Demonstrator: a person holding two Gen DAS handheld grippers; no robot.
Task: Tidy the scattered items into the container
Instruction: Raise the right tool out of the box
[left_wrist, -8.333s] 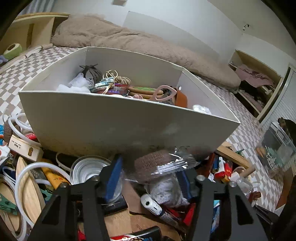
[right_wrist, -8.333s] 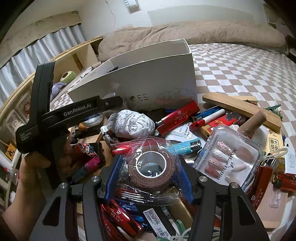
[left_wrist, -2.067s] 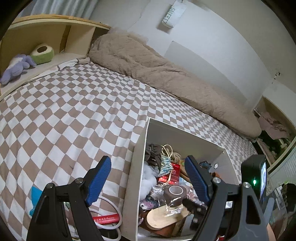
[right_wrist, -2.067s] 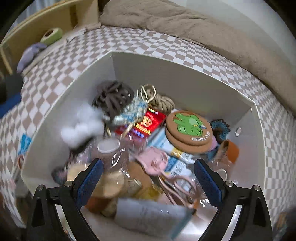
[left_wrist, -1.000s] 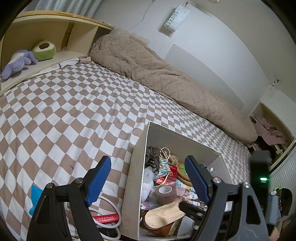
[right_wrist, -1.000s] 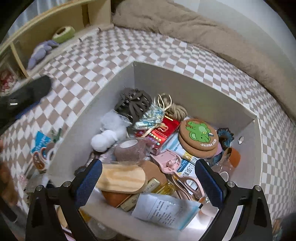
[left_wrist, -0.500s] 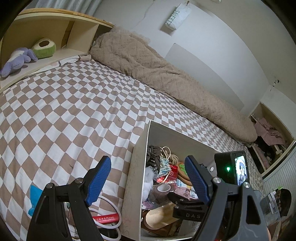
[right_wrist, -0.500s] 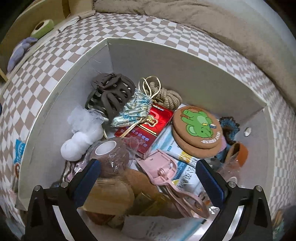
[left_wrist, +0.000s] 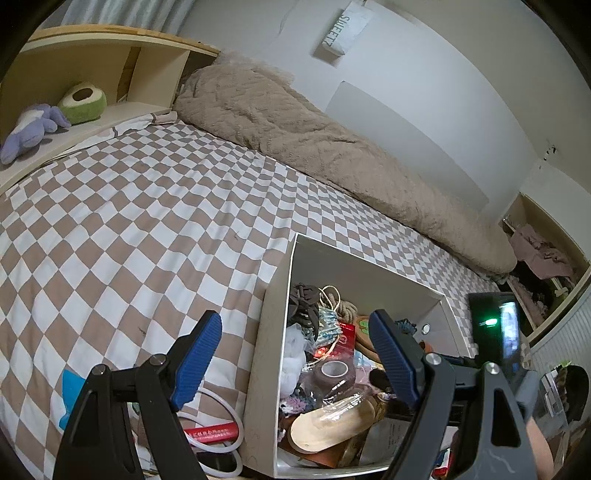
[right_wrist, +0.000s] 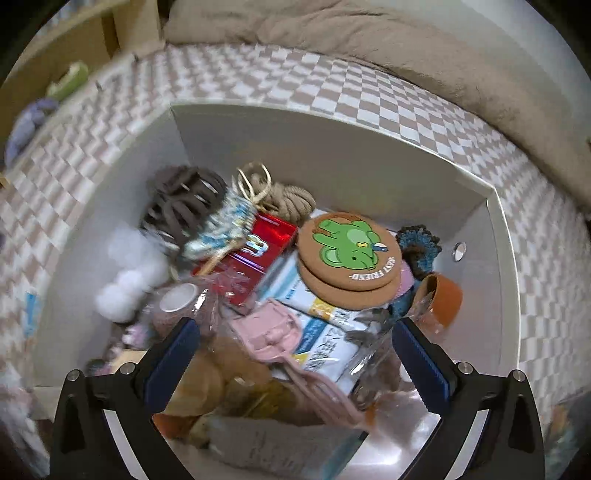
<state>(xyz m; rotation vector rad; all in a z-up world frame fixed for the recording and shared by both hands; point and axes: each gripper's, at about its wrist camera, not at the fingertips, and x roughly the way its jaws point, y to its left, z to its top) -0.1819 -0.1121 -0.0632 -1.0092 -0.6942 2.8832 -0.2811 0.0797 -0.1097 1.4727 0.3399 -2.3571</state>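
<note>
Both grippers are empty with their blue-padded fingers spread wide. The right gripper (right_wrist: 295, 360) hangs over the white box (right_wrist: 332, 147), pointing steeply down into it, with nothing between its pads. The wrapped roll of brown tape (right_wrist: 181, 301) already lies inside, near the box's left wall, touching the red packet (right_wrist: 255, 251) and just beside the white pompoms (right_wrist: 129, 273).

What remains to tidy lies outside, on the checked bedspread (left_wrist: 129, 221): a red tube (left_wrist: 210, 434) and a loop of white tubing (left_wrist: 218, 448), just left of the box's outer wall. The left gripper (left_wrist: 295, 354) is nearer them; they lie low beside its left finger (left_wrist: 197, 356), the tube's long axis running crosswise to the fingers.
</note>
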